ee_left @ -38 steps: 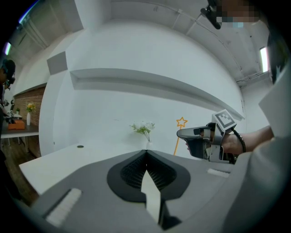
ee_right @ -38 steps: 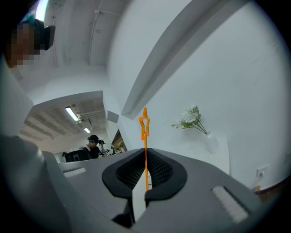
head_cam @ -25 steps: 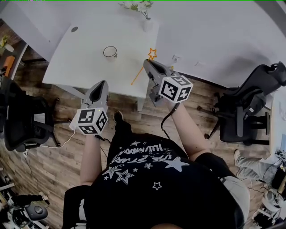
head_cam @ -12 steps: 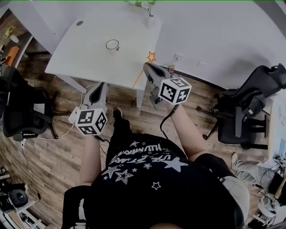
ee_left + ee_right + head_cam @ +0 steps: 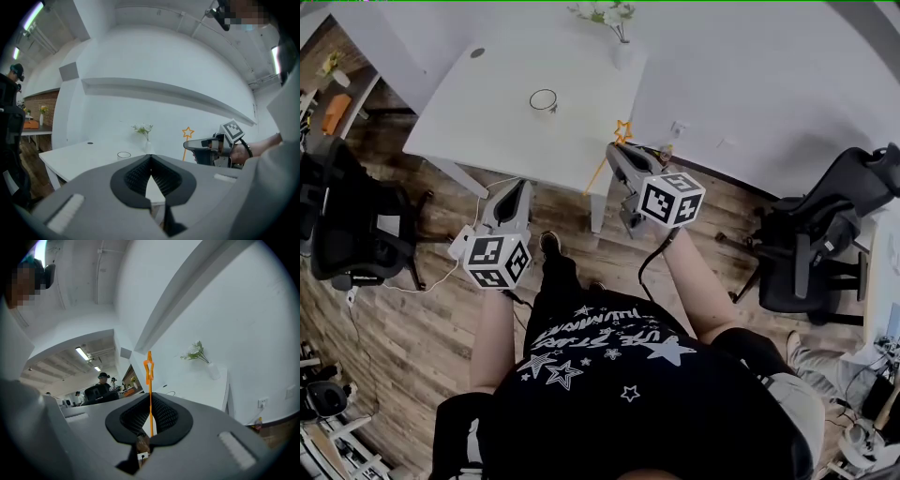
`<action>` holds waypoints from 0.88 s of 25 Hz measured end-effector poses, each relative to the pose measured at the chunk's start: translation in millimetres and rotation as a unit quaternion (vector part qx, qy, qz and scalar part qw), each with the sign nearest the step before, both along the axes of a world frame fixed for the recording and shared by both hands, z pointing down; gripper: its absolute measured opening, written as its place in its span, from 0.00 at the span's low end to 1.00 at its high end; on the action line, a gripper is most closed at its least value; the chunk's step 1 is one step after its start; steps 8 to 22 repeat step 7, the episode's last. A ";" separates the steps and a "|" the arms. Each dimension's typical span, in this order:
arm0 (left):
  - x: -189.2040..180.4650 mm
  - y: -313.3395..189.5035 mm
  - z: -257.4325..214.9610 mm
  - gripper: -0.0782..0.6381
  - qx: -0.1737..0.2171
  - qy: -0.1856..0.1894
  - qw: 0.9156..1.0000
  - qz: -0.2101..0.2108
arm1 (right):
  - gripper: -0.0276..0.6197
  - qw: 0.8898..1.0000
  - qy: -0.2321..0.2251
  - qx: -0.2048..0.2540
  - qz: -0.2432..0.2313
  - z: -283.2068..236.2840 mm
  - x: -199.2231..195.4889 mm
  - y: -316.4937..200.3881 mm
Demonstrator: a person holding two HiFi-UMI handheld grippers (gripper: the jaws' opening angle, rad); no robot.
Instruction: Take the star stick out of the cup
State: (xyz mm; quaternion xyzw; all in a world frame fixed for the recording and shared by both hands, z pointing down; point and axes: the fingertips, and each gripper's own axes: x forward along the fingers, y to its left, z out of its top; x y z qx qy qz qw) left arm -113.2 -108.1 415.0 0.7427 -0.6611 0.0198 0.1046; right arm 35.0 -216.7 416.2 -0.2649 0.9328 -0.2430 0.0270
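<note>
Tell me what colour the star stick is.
Orange. The star stick shows best in the right gripper view.

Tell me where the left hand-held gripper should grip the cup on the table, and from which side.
Pinch the cup by its wall near the rim, one jaw inside the open mouth, one outside, coming from the near table edge. It stands upright and empty, with bare table around it. Open the left hand-held gripper first; its jaws are shut.

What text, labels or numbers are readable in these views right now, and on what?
T-shirt: white lettering among stars, upside down, too blurred to read.
Left gripper and right gripper: square marker patterns on their cubes, no words.
Cup, star stick: no print visible.
</note>
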 end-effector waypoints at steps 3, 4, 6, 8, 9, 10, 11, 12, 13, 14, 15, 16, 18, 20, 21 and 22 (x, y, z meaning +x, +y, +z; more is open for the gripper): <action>0.2 -2.1 -0.6 0.11 -0.001 -0.004 1.000 0.000 | 0.08 1.000 -0.003 0.001 0.000 -1.6 -0.4 -2.6; 0.0 -2.5 -0.3 0.11 -0.001 -0.005 1.000 0.000 | 0.08 1.000 -0.003 0.001 -0.001 -1.8 -1.0 -2.9; -0.7 -3.2 0.0 0.11 -0.002 -0.006 1.000 -0.001 | 0.08 1.000 -0.004 0.001 -0.002 -2.2 -2.6 -3.1; -1.1 -3.5 0.0 0.11 -0.002 -0.007 1.000 -0.002 | 0.08 1.000 -0.004 0.001 -0.002 -2.3 -3.5 -3.2; -1.1 -3.5 0.0 0.11 -0.002 -0.007 1.000 -0.002 | 0.08 1.000 -0.004 0.001 -0.002 -2.3 -3.5 -3.2; -1.1 -3.5 0.0 0.11 -0.002 -0.007 1.000 -0.002 | 0.08 1.000 -0.004 0.001 -0.002 -2.3 -3.5 -3.2; -1.1 -3.5 0.0 0.11 -0.002 -0.007 1.000 -0.002 | 0.08 1.000 -0.004 0.001 -0.002 -2.3 -3.5 -3.2; -1.1 -3.5 0.0 0.11 -0.002 -0.007 1.000 -0.002 | 0.08 1.000 -0.004 0.001 -0.002 -2.3 -3.5 -3.2; -1.1 -3.5 0.0 0.11 -0.002 -0.007 1.000 -0.002 | 0.08 1.000 -0.004 0.001 -0.002 -2.3 -3.5 -3.2; -1.1 -3.5 0.0 0.11 -0.002 -0.007 1.000 -0.002 | 0.08 1.000 -0.004 0.001 -0.002 -2.3 -3.5 -3.2; -1.1 -3.5 0.0 0.11 -0.002 -0.007 1.000 -0.002 | 0.08 1.000 -0.004 0.001 -0.002 -2.3 -3.5 -3.2; -1.1 -3.5 0.0 0.11 -0.002 -0.007 1.000 -0.002 | 0.08 1.000 -0.004 0.001 -0.002 -2.3 -3.5 -3.2; -1.1 -3.5 0.0 0.11 -0.002 -0.007 1.000 -0.002 | 0.08 1.000 -0.004 0.001 -0.002 -2.3 -3.5 -3.2; -1.1 -3.5 0.0 0.11 -0.002 -0.007 1.000 -0.002 | 0.08 1.000 -0.004 0.001 -0.002 -2.3 -3.5 -3.2; -1.1 -3.5 0.0 0.11 -0.002 -0.007 1.000 -0.002 | 0.08 1.000 -0.004 0.001 -0.002 -2.3 -3.5 -3.2; -1.1 -3.5 0.0 0.11 -0.002 -0.007 1.000 -0.002 | 0.08 1.000 -0.004 0.001 -0.002 -2.3 -3.5 -3.2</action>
